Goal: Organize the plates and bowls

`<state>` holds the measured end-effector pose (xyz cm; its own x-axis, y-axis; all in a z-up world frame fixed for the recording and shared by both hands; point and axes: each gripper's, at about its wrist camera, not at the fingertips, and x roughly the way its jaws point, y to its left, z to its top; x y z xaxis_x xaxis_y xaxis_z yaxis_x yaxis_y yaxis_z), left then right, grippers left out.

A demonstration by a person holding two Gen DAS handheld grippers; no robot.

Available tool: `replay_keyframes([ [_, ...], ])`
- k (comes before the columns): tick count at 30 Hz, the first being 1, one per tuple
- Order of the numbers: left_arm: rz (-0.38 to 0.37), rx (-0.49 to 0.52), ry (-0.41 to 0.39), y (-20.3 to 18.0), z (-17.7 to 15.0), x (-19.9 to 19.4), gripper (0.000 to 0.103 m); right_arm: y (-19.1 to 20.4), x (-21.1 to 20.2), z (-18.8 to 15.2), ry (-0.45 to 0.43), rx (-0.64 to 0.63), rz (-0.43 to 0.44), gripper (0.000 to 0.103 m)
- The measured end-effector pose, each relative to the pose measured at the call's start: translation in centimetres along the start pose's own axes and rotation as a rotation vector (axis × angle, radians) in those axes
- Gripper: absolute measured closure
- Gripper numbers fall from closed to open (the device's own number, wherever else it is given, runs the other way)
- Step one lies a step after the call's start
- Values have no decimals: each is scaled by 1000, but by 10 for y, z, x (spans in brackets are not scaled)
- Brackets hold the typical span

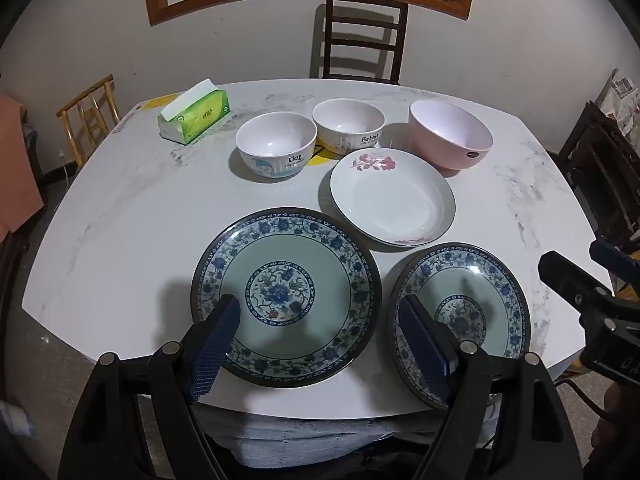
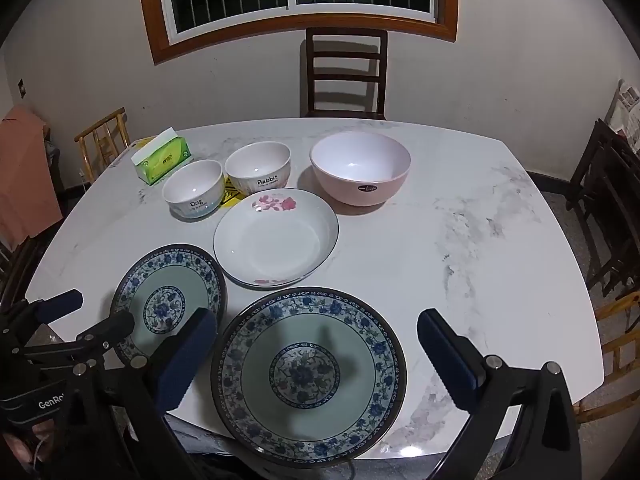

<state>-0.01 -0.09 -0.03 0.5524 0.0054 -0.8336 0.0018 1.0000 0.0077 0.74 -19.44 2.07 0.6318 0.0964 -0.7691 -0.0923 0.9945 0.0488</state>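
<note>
Two blue-patterned plates lie at the table's near edge. My left gripper (image 1: pixel 320 344) is open above the left one (image 1: pixel 285 296). My right gripper (image 2: pixel 316 356) is open above the right one (image 2: pixel 310 374), which also shows in the left wrist view (image 1: pixel 462 316). The left plate also shows in the right wrist view (image 2: pixel 170 298). A white plate with pink flowers (image 1: pixel 392 196) (image 2: pixel 276 236) lies behind them. Further back stand a "Dog" bowl (image 1: pixel 276 144) (image 2: pixel 194 188), a "Rabbit" bowl (image 1: pixel 348 126) (image 2: pixel 258 172) and a larger pink bowl (image 1: pixel 450 134) (image 2: pixel 360 168). Both grippers hold nothing.
A green tissue pack (image 1: pixel 196 114) (image 2: pixel 162 160) lies at the far left of the white marble table (image 1: pixel 120 220) (image 2: pixel 480 260). A dark chair (image 1: pixel 362 36) stands behind the table, a wooden chair (image 1: pixel 90 116) at the left, more dark chairs (image 2: pixel 608 200) at the right.
</note>
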Motion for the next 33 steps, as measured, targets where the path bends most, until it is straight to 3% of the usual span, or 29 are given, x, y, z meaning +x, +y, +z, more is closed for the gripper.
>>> replay_keyframes([
  [1, -29, -20, -2, 1, 0, 0, 24, -1, 0, 0, -1, 2, 0, 0],
  [9, -30, -30, 7, 0, -14, -2, 24, -6, 5, -3, 29, 10, -19, 0],
  [33, -61, 6, 29, -10, -5, 11, 24, -17, 8, -6, 41, 42, -46, 0],
])
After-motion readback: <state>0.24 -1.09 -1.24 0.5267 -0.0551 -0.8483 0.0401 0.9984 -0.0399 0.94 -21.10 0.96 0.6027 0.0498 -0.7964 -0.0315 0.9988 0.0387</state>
